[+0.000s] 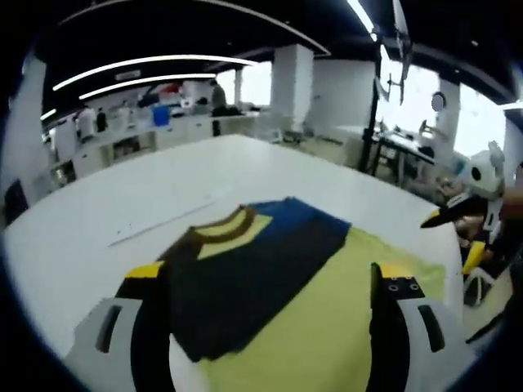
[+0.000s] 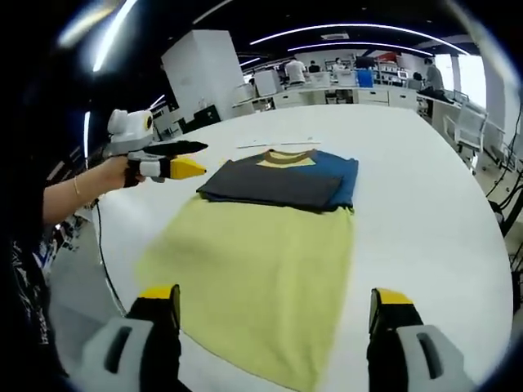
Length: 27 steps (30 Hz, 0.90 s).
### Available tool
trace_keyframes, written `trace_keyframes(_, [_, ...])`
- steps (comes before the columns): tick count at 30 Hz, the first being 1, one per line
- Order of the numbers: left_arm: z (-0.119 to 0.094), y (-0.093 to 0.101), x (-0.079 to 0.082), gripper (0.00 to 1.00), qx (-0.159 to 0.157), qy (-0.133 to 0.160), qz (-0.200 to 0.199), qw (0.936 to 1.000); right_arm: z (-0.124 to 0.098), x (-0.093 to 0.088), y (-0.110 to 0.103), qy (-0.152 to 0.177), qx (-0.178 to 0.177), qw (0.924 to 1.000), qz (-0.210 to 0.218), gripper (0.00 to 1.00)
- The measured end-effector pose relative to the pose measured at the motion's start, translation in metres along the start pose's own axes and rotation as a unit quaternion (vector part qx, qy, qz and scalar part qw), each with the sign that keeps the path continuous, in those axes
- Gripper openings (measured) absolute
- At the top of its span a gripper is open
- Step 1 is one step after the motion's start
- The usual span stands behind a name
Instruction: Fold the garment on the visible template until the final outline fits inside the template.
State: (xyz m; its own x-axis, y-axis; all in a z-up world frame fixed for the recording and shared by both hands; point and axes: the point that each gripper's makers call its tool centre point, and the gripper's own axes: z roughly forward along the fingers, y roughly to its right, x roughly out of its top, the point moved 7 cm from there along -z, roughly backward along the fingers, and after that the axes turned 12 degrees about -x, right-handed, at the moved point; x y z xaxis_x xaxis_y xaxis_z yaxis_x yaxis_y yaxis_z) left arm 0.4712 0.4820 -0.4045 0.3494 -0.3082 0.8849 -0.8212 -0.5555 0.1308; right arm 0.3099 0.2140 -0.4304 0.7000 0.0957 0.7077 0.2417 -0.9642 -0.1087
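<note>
The garment point(image 1: 245, 269) point(image 2: 282, 181) lies flat on the white table point(image 1: 98, 237) point(image 2: 417, 188). Its upper part is dark grey and blue with a brown collar point(image 1: 225, 226) point(image 2: 286, 155). From under that part a wide yellow-green cloth point(image 1: 327, 310) point(image 2: 257, 269) spreads toward me; I cannot tell whether it is the garment's body or a template. My left gripper point(image 1: 265, 286) point(image 2: 181, 158) is open, its jaws either side of the dark part's near edge. My right gripper point(image 2: 274, 306) point(image 1: 458, 237) is open over the near hem of the yellow-green cloth. Neither holds anything.
A thin pale strip point(image 1: 163, 220) point(image 2: 278, 144) lies on the table just beyond the collar. A person's hand and forearm point(image 2: 82, 192) hold the left gripper at the table's edge. Desks, chairs point(image 2: 466, 122) and people stand far behind the table.
</note>
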Motion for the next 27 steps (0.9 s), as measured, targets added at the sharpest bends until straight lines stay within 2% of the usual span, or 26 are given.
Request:
trace_keyframes(7, [-0.028,0.012,-0.015,0.99,0.002,-0.006,0.013,0.9999,-0.002,-0.007,-0.001,-0.009,-0.001,0.9999,-0.008,0.91])
trace_keyframes(11, [-0.043,0.023,-0.029,0.98,0.002,-0.007,0.021,0.9997,-0.004,-0.012,0.000,-0.013,-0.003,0.9999,-0.008,0.90])
trace_keyframes(14, [-0.051,0.028,-0.040,0.95,0.004,-0.021,0.022,0.9995,-0.006,-0.016,0.001,-0.018,-0.003,0.9998,-0.009,0.90])
trace_keyframes(22, [-0.077,0.042,-0.073,0.89,0.020,-0.033,-0.001,0.9993,-0.006,-0.031,0.002,-0.038,-0.014,0.9990,-0.019,0.88])
trace_keyframes(27, [-0.090,0.055,-0.091,0.80,0.026,-0.038,-0.009,0.9989,-0.008,-0.041,0.001,-0.051,-0.022,0.9979,-0.032,0.84])
